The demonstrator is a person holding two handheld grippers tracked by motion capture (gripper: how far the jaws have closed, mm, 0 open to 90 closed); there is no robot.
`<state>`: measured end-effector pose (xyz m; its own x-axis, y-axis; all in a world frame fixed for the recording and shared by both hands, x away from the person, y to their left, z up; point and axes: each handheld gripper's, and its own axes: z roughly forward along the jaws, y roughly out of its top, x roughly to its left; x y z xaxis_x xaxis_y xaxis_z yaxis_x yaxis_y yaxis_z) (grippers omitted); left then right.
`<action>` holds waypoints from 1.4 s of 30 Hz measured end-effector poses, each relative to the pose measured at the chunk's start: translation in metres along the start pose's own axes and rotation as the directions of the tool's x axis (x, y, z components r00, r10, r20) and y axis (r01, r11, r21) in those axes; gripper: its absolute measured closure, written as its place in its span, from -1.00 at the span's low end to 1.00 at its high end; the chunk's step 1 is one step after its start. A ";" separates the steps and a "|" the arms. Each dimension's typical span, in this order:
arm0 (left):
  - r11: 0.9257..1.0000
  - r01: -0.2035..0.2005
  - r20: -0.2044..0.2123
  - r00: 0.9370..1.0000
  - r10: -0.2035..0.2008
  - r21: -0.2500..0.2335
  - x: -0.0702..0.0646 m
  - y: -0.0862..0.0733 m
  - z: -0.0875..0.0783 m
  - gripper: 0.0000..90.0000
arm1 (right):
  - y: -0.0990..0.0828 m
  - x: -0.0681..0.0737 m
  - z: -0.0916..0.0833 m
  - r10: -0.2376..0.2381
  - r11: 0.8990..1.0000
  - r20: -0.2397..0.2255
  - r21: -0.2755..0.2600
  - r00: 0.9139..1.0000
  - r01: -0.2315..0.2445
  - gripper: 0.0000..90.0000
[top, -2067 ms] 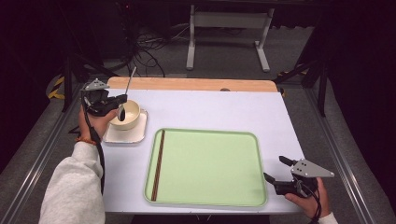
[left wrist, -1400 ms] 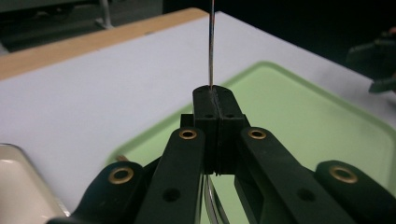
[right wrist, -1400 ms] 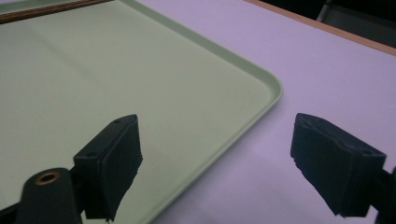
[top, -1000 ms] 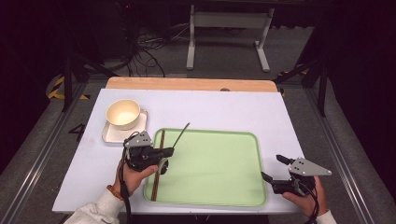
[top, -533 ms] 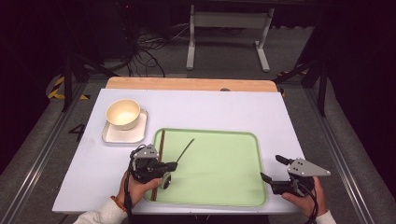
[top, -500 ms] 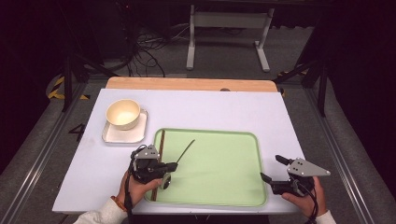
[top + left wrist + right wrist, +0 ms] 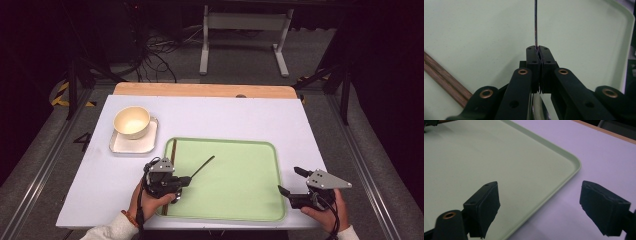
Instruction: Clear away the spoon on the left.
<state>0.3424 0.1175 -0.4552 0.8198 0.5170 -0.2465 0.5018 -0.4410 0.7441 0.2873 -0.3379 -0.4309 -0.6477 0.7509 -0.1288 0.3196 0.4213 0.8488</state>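
Note:
My left gripper (image 7: 186, 179) hovers over the left part of the green tray (image 7: 250, 195), shut on a thin dark utensil (image 7: 202, 166) whose long stem points away to the upper right. In the left gripper view the pads (image 7: 534, 56) pinch that stem (image 7: 535, 22) just above the tray (image 7: 586, 37), and something shiny shows beneath the jaws. A pair of brown chopsticks (image 7: 172, 150) lies along the tray's left edge, also seen as chopsticks (image 7: 446, 80). My right gripper (image 7: 290, 180) rests open at the tray's near right corner, and the right gripper (image 7: 540, 195) has nothing between its jaws.
A cream bowl (image 7: 131, 121) sits on a white square plate (image 7: 147, 142) at the left of the white table (image 7: 240, 117). A wooden board (image 7: 200, 90) runs along the far edge. The tray's rim (image 7: 574, 167) curves between the right jaws.
The left gripper carried the utensil from the bowl to the tray, then sank lower and came slightly nearer the front edge. The right gripper stayed put.

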 end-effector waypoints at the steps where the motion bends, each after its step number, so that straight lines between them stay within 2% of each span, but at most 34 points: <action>1: 1.000 0.003 -0.002 1.000 -0.003 0.000 0.001 0.000 0.001 0.95 | 0.000 0.000 0.000 0.000 1.000 0.001 0.001 1.000 0.000 -0.63; 6: 1.000 0.015 -0.009 1.000 -0.015 0.004 0.004 0.000 0.001 0.86 | 0.000 0.000 -0.001 -0.001 1.000 0.000 0.001 1.000 0.001 -0.63; 8: 1.000 -0.003 -0.010 1.000 0.003 0.008 0.004 0.001 0.001 0.84 | 0.000 0.000 -0.001 -0.001 1.000 0.001 0.001 1.000 0.001 -0.64; 14: 1.000 -0.018 -0.013 1.000 0.018 0.005 0.005 0.003 0.001 0.90 | -0.001 0.000 -0.002 -0.002 1.000 0.002 0.001 1.000 0.002 -0.64; 19: 0.995 -0.102 -0.008 0.995 0.102 0.017 0.004 0.013 0.004 1.00 | -0.002 0.000 -0.004 0.002 1.000 0.007 -0.003 1.000 -0.002 -0.64; 23: 0.982 -0.183 -0.017 0.983 0.184 0.050 0.000 0.024 0.012 1.00 | -0.002 0.000 -0.003 0.001 1.000 0.007 0.001 1.000 -0.001 -0.64; 26: 0.970 -0.229 0.005 0.973 0.229 0.077 -0.002 0.029 0.021 1.00 | -0.002 0.000 -0.003 0.000 1.000 0.008 0.004 1.000 0.000 -0.64; 27: 0.963 -0.252 0.004 0.967 0.253 0.092 -0.004 0.031 0.025 1.00 | -0.003 0.000 -0.003 0.001 1.000 0.009 0.004 1.000 -0.002 -0.64; 29: 0.956 -0.274 0.015 0.962 0.274 0.108 -0.005 0.033 0.030 1.00 | -0.003 0.000 -0.003 0.003 1.000 0.009 0.005 1.000 -0.003 -0.64; 30: 0.946 -0.297 0.013 0.955 0.298 0.130 -0.006 0.034 0.032 1.00 | -0.003 0.000 -0.003 0.002 1.000 0.009 0.006 1.000 -0.002 -0.64; 32: 0.933 -0.326 0.007 0.944 0.329 0.151 -0.007 0.036 0.039 1.00 | -0.003 0.000 -0.003 0.002 1.000 0.009 0.009 1.000 -0.002 -0.64; 33: 0.929 -0.331 0.001 0.942 0.336 0.163 -0.007 0.037 0.040 1.00 | -0.003 0.000 -0.003 0.003 1.000 0.009 0.009 1.000 -0.003 -0.64; 34: 0.923 -0.342 -0.012 0.937 0.349 0.176 -0.006 0.038 0.043 1.00 | -0.003 0.000 -0.003 0.003 1.000 0.009 0.009 1.000 -0.003 -0.64; 38: 0.920 -0.344 -0.028 0.934 0.355 0.186 -0.004 0.040 0.044 1.00 | -0.004 0.000 -0.003 0.002 1.000 0.010 0.010 1.000 -0.002 -0.64; 39: 0.916 -0.351 -0.041 0.930 0.365 0.193 -0.003 0.040 0.043 1.00 | -0.004 0.000 -0.003 0.002 1.000 0.010 0.010 1.000 -0.003 -0.64; 41: 0.924 -0.330 -0.040 0.938 0.343 0.192 0.001 0.039 0.041 1.00 | -0.004 0.000 -0.004 0.003 1.000 0.010 0.011 1.000 -0.003 -0.64; 42: 0.924 -0.329 -0.047 0.938 0.344 0.194 0.002 0.039 0.040 1.00 | -0.004 0.000 -0.004 0.003 1.000 0.010 0.011 1.000 -0.003 -0.64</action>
<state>0.3745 0.0719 -0.4515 0.9284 0.3676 0.0543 0.2473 -0.7203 0.6481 0.2832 -0.3413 -0.4327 -0.6398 0.7572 -0.1316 0.3294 0.4248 0.8432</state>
